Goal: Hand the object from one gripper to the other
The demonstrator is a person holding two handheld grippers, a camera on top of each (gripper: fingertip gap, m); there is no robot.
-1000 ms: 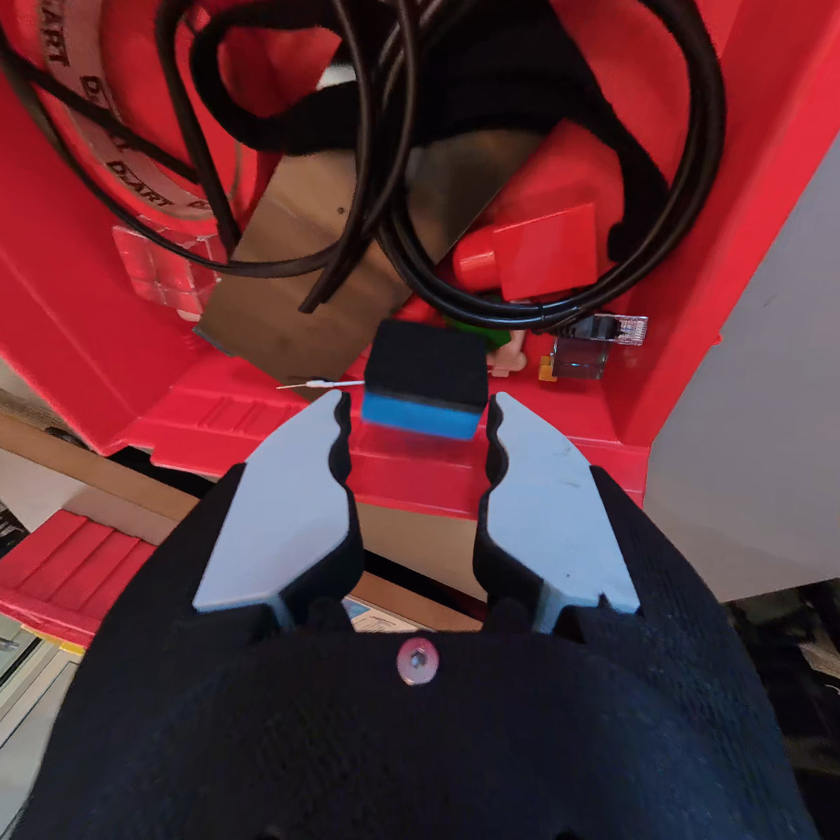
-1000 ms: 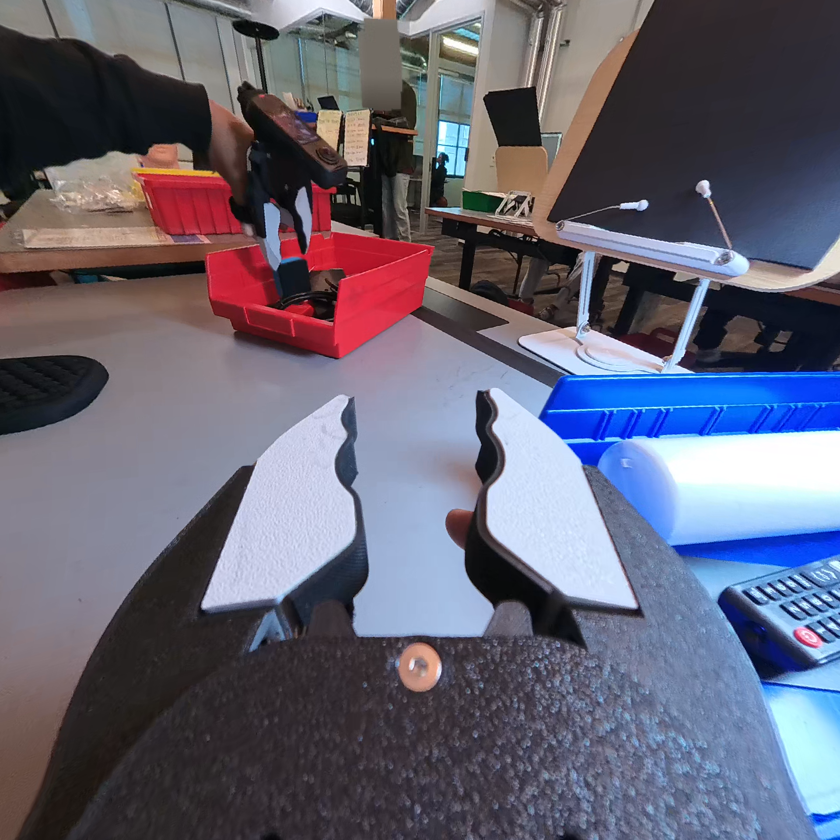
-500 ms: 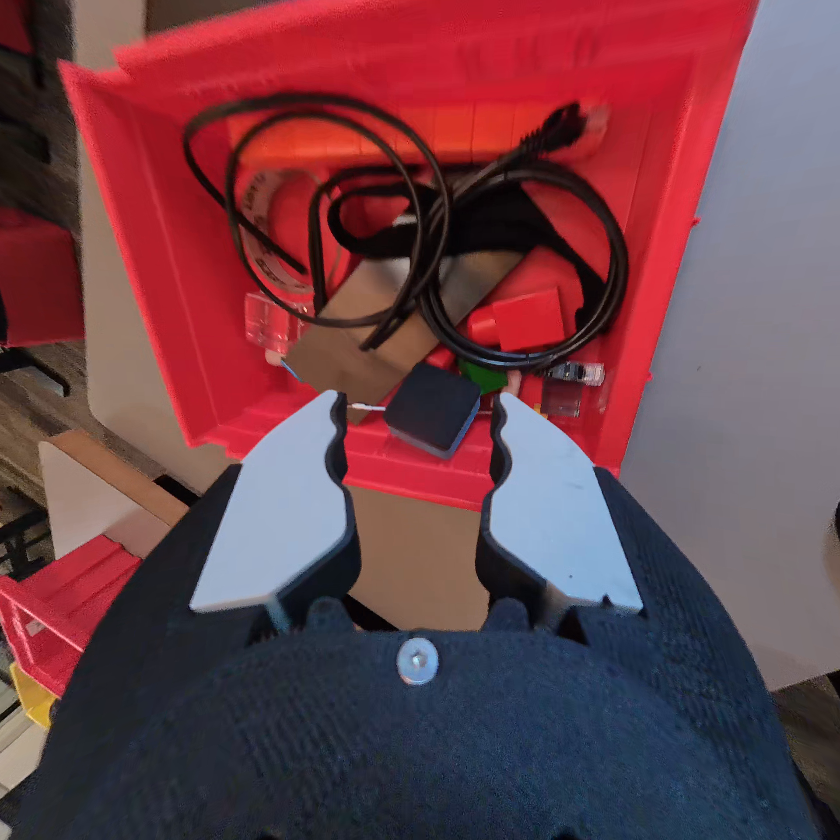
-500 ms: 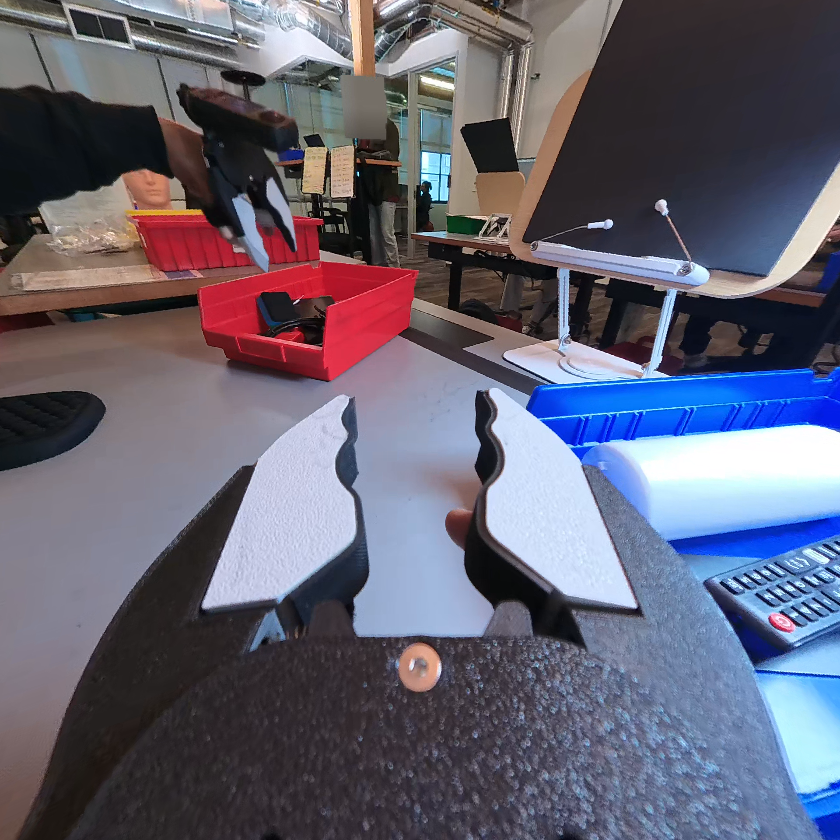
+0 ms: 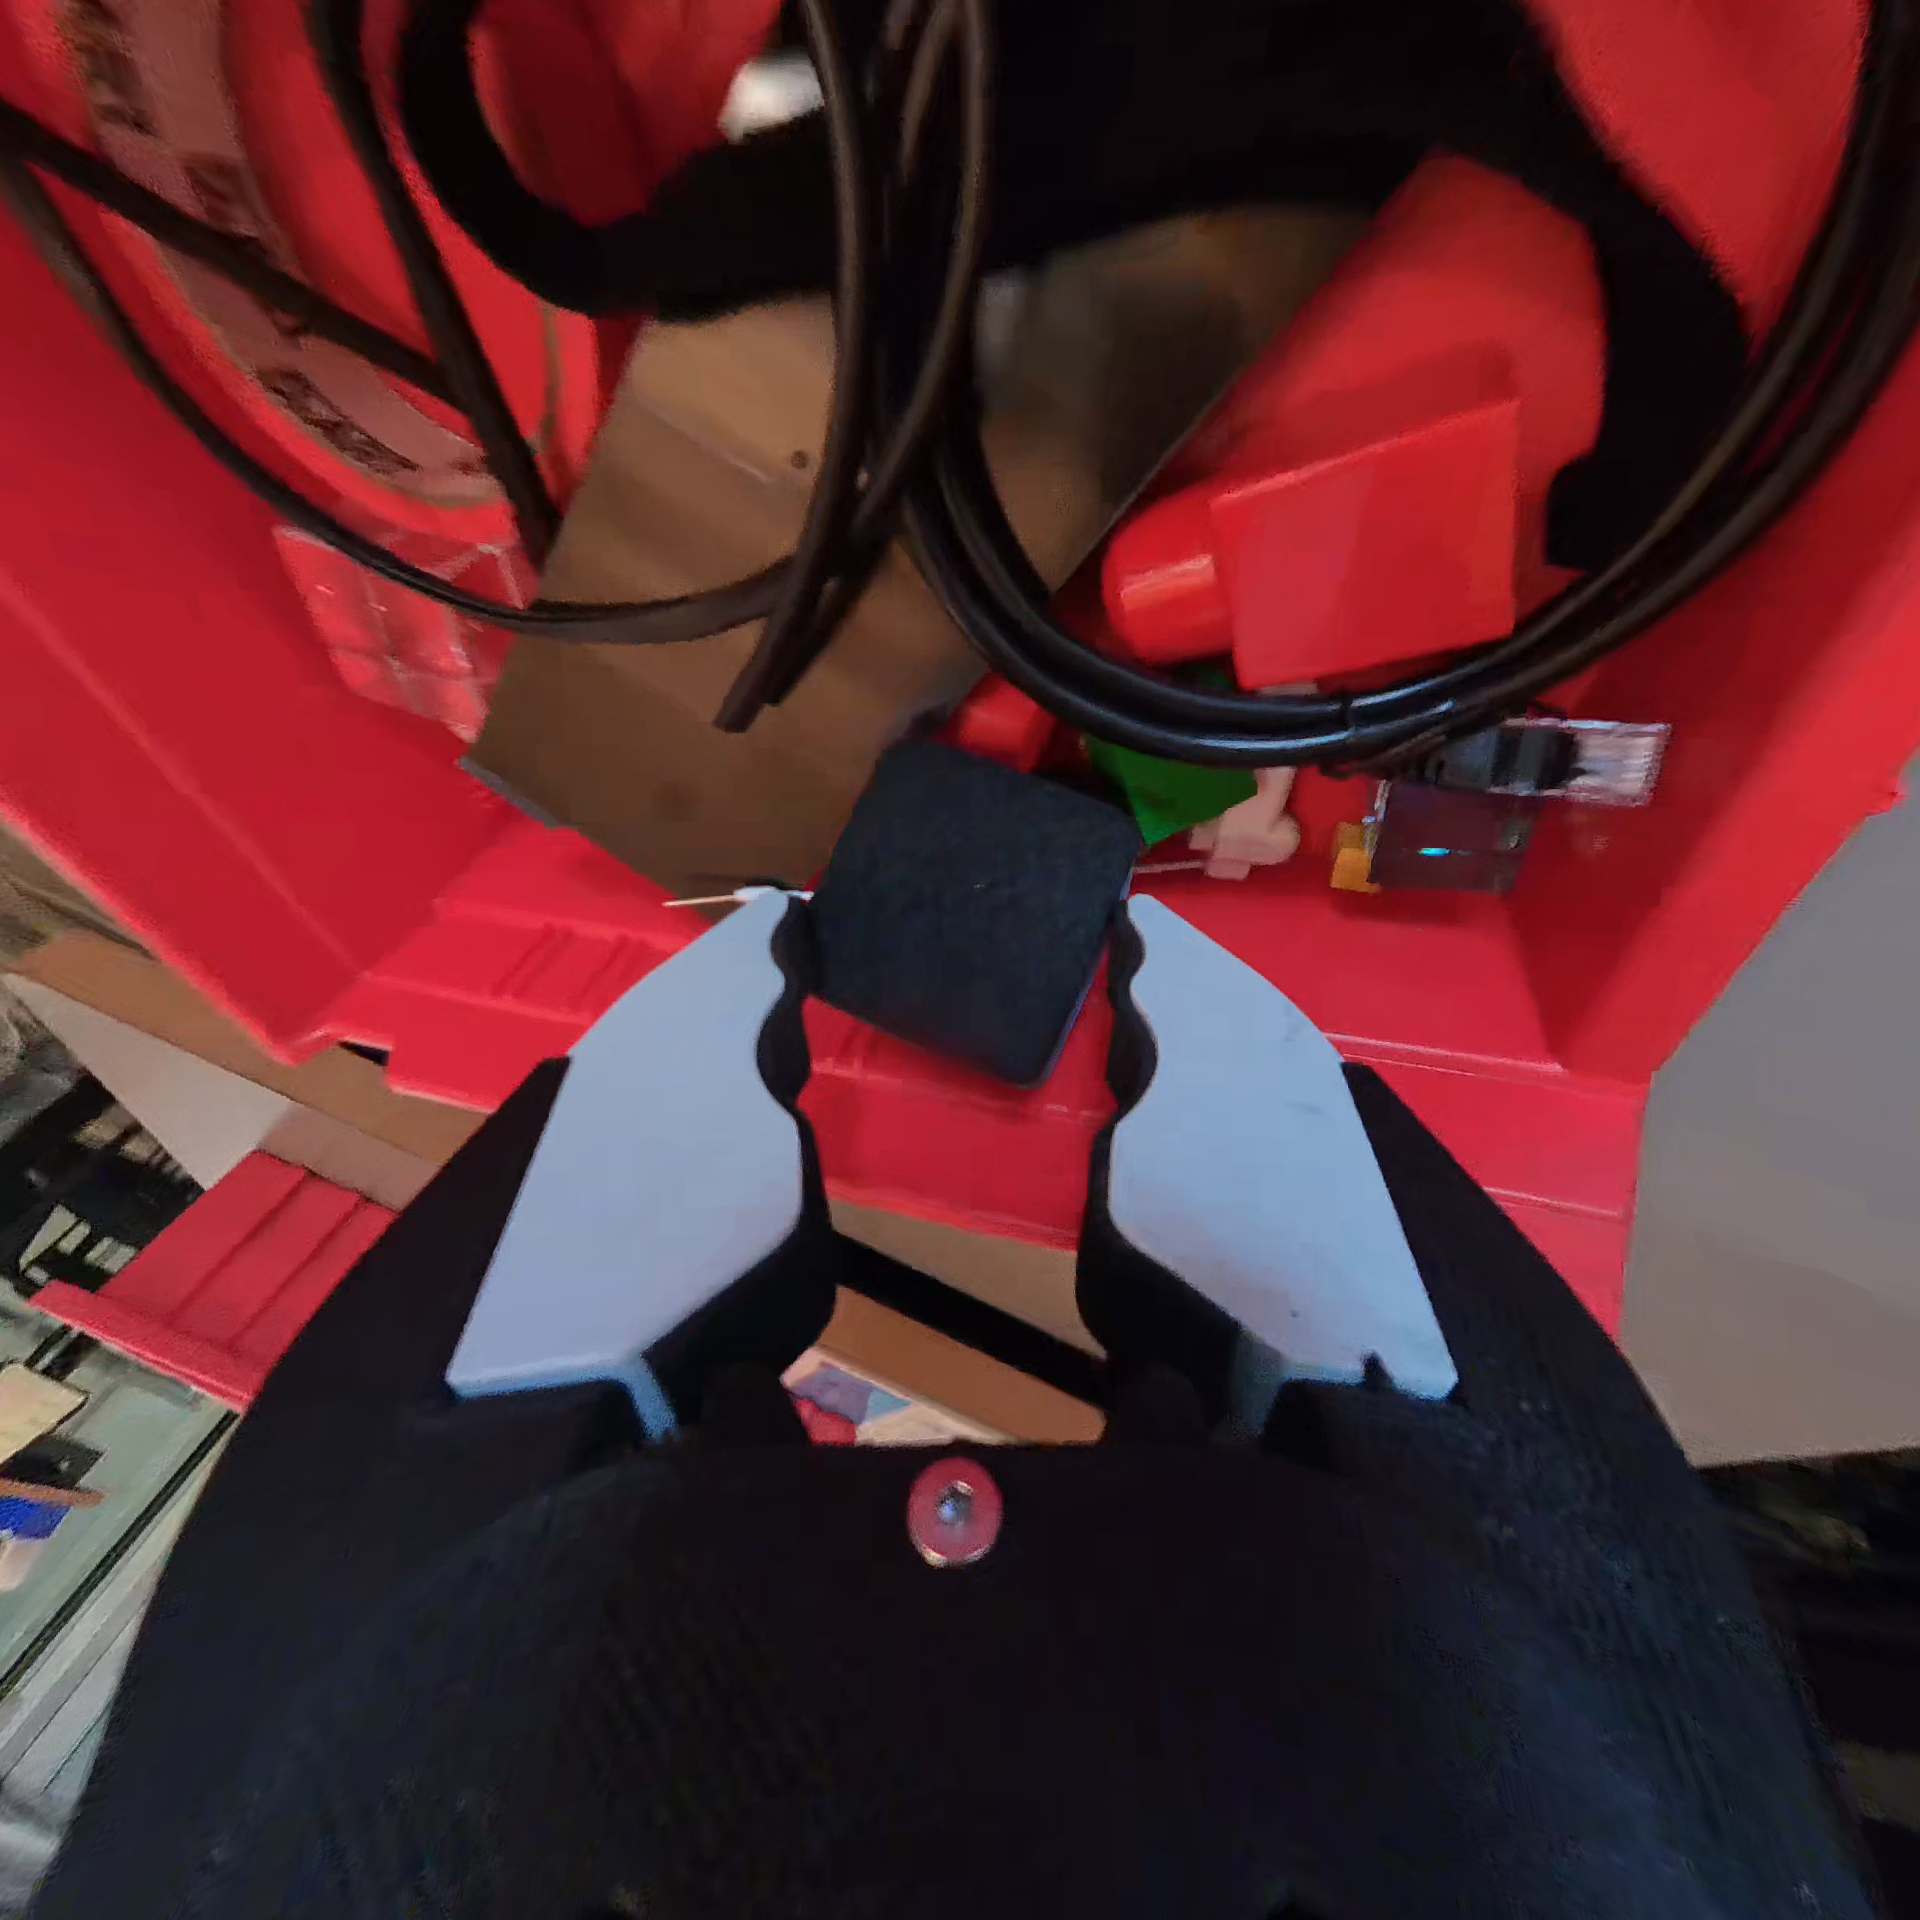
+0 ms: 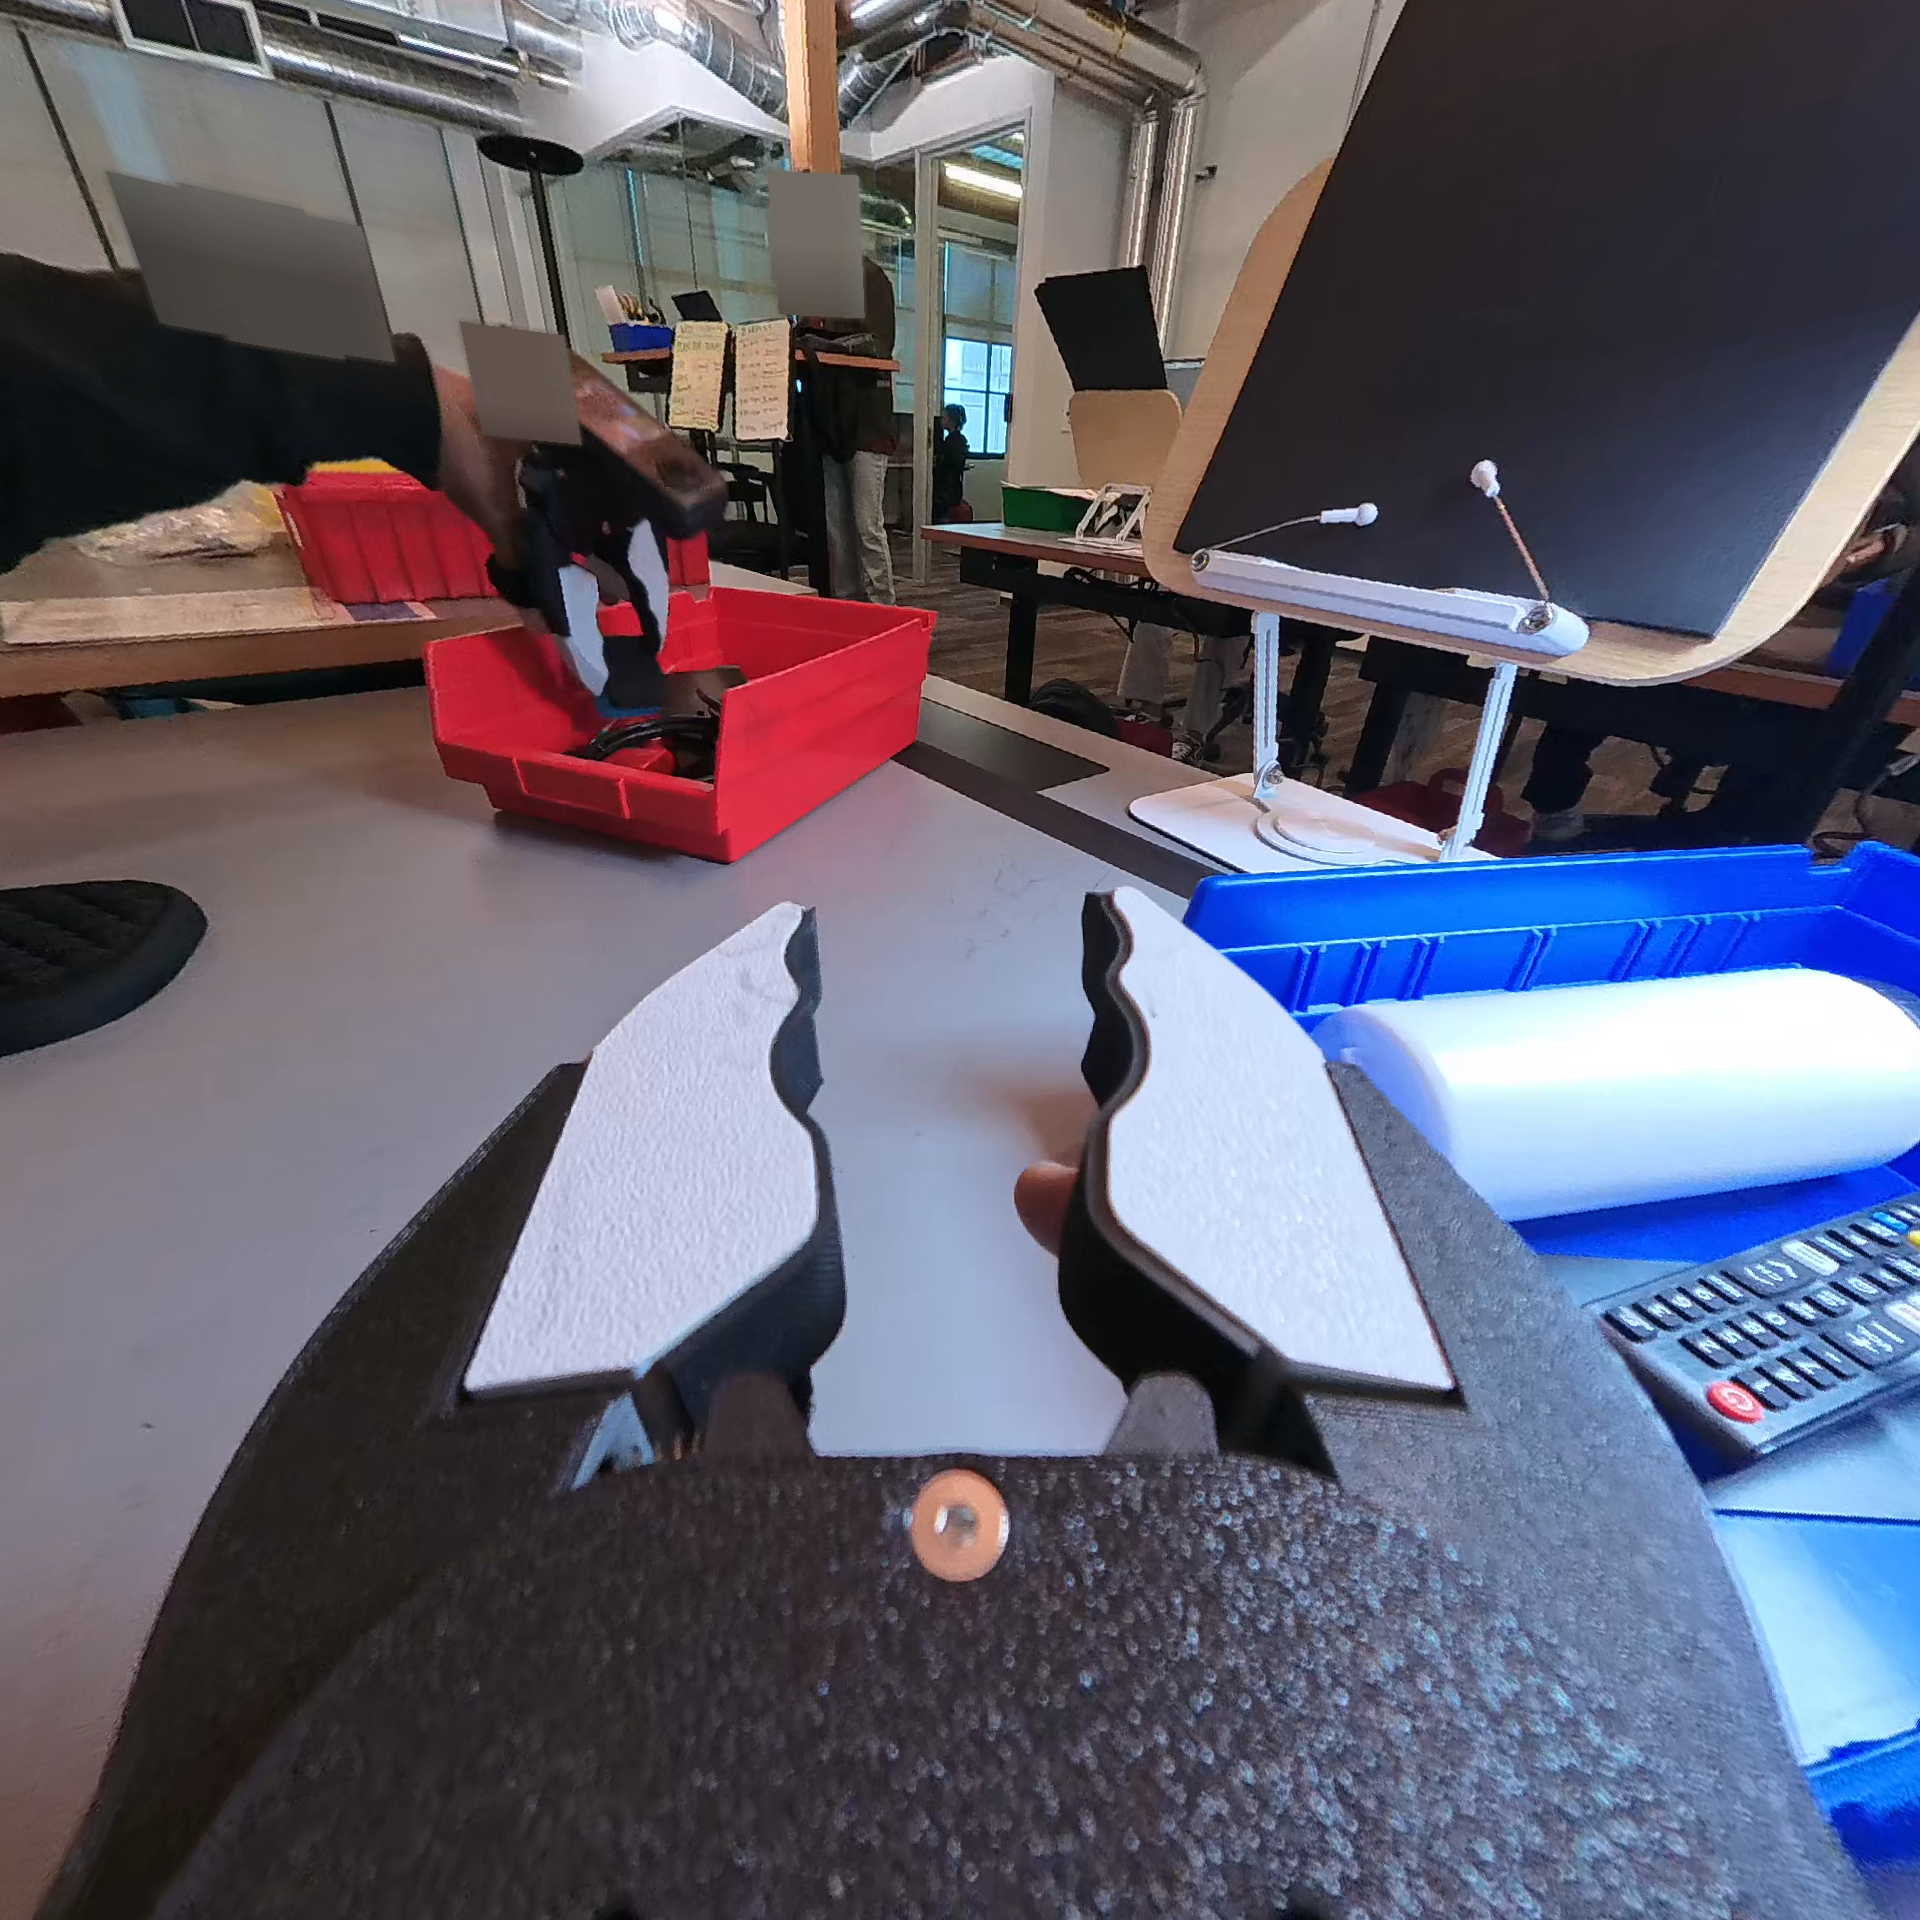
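Observation:
A small block with a black top and a blue underside [image 5: 966, 914] lies at the near end of a red bin [image 5: 1351, 997]. My left gripper [image 5: 954, 914] is open, and its fingertips straddle the block on both sides. The right wrist view shows the same gripper [image 6: 613, 613] held by a hand, reaching down into the red bin [image 6: 810, 717] with the block [image 6: 634, 670] between its fingers. My right gripper [image 6: 945, 925] is open and empty, low over the grey table [image 6: 364, 1039].
The red bin also holds coiled black cables [image 5: 1195, 707], a brown card [image 5: 675, 644] and a red plastic part [image 5: 1361, 561]. Right of my right gripper a blue bin [image 6: 1558, 935] holds a white roll [image 6: 1621, 1081] and a remote [image 6: 1787, 1330]. A board on a white stand [image 6: 1351, 603] is behind. The tips of one gripper are about 50 cm away from the tips of the other.
Half a second ago my left gripper was raised above the bin. It has come back down, and the block now sits between its fingertips. The jaw gap is unchanged. My right gripper has barely moved.

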